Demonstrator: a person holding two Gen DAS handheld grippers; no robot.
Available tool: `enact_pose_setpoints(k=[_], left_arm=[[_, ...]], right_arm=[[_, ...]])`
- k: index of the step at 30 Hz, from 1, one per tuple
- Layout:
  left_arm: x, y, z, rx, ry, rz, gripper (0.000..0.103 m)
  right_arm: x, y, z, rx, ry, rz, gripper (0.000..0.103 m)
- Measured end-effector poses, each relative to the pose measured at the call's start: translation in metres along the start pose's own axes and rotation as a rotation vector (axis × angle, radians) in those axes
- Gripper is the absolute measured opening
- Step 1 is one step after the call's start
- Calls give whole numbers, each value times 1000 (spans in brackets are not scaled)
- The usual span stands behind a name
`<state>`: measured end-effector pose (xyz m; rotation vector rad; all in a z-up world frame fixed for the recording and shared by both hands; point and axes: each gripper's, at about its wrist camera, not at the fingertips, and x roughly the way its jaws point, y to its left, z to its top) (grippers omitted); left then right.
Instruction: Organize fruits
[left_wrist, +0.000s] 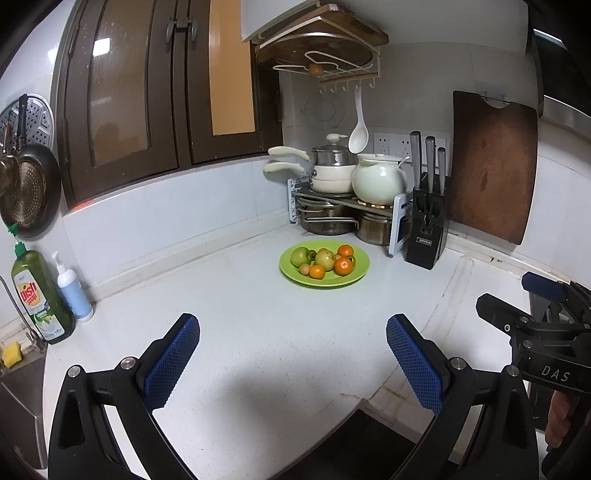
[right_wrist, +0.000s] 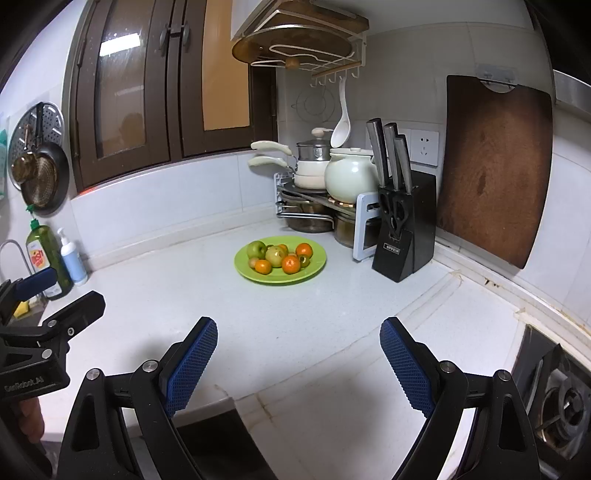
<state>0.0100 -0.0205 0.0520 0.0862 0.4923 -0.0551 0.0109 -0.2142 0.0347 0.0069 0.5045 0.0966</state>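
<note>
Both grippers, left (left_wrist: 293, 354) and right (right_wrist: 299, 356), gape empty. We approach the green plate (right_wrist: 314, 271) at twelve o'clock, picking one orange (right_wrist: 291, 264) cleanly.

A plate (left_wrist: 325, 282) sits on the counter (left_wrist: 236, 332) toward the back corner, with fruit (left_wrist: 325, 260) piled in it. Behind the plate stands a rack (left_wrist: 332, 201) with pots on and under it; just right of the rack is a knife block (left_wrist: 424, 229), and right of that a cutting board (left_wrist: 493, 166) leans on the wall. At far left, near the counter's edge, two bottles (left_wrist: 44, 295) stand side by side — a stove (right_wrist: 557, 398) lies at far right.
</note>
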Motion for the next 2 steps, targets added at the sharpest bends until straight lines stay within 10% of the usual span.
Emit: enact_pose_setpoints(k=[2], left_arm=[[1, 2, 0, 2, 0, -2, 103]], right_arm=[[1, -1, 0, -1, 3, 2, 90]])
